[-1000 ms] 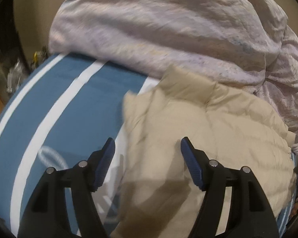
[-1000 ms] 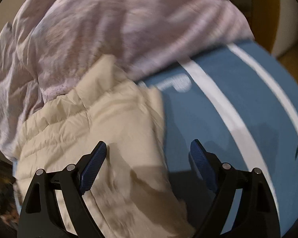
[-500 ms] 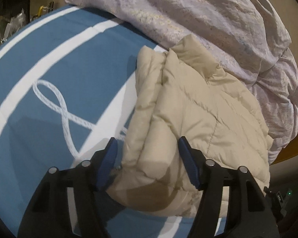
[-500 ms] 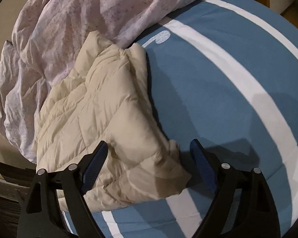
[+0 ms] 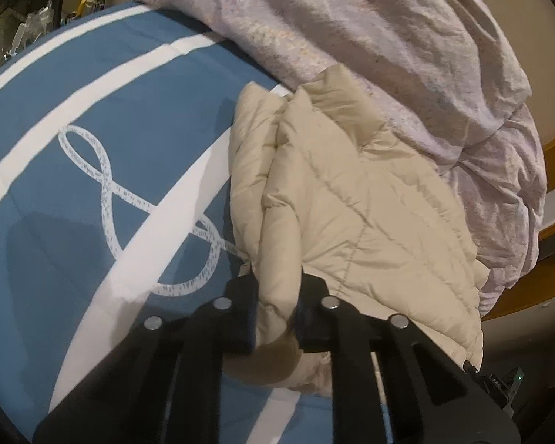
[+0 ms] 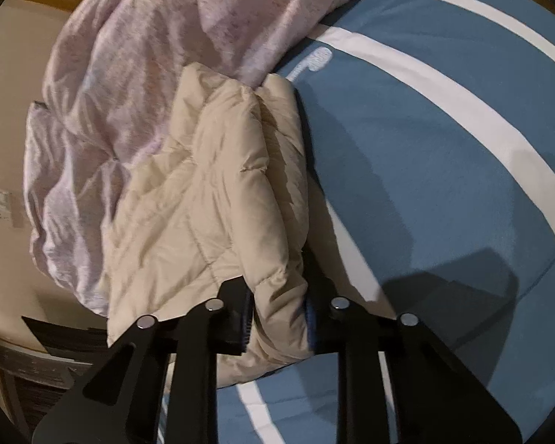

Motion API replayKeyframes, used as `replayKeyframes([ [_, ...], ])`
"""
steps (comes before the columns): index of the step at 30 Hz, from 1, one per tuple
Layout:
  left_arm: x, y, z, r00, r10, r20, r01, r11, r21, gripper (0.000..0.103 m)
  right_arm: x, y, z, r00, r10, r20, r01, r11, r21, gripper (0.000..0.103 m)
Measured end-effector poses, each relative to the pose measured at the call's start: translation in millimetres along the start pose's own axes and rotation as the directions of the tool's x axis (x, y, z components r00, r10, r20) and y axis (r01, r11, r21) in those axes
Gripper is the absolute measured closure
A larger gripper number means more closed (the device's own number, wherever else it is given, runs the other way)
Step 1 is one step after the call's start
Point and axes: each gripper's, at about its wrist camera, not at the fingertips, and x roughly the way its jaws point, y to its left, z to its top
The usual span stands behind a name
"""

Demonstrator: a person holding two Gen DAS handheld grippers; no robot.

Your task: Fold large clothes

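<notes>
A beige quilted puffer jacket [image 5: 370,199] lies folded on a blue bed cover with white stripes [image 5: 92,170]. My left gripper [image 5: 277,307] is shut on the jacket's near left edge, which bulges between the jaws. In the right wrist view the same jacket [image 6: 211,199] lies left of centre, and my right gripper [image 6: 279,318] is shut on its near right edge. The jacket's far end touches a crumpled pale pink duvet [image 5: 370,37].
The pink duvet [image 6: 137,74] is heaped along the far side of the bed. The blue cover [image 6: 444,185] stretches to the right. Small clutter [image 5: 29,33] sits past the bed's far left corner. A wooden frame edge [image 5: 551,192] shows at right.
Both grippers moved down and forward onto the jacket's near edge and closed on it; one second ago both were open above it.
</notes>
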Motion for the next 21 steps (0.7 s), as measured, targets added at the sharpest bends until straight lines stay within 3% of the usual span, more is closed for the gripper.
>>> replayKeyframes([
  [9, -44, 20, -9, 0.998, -0.01, 0.06, 0.011, 1.0, -0.022, 0.092, -26, 10, -28, 0.999, 0.048, -0.025, -0.049, 0.997, -0.053, 0.084],
  [21, -112, 90, -47, 0.991, 0.067, 0.119, -0.057, 0.995, -0.082, 0.092, -36, 10, -111, 0.989, 0.063, -0.131, -0.08, 0.989, -0.128, 0.084],
])
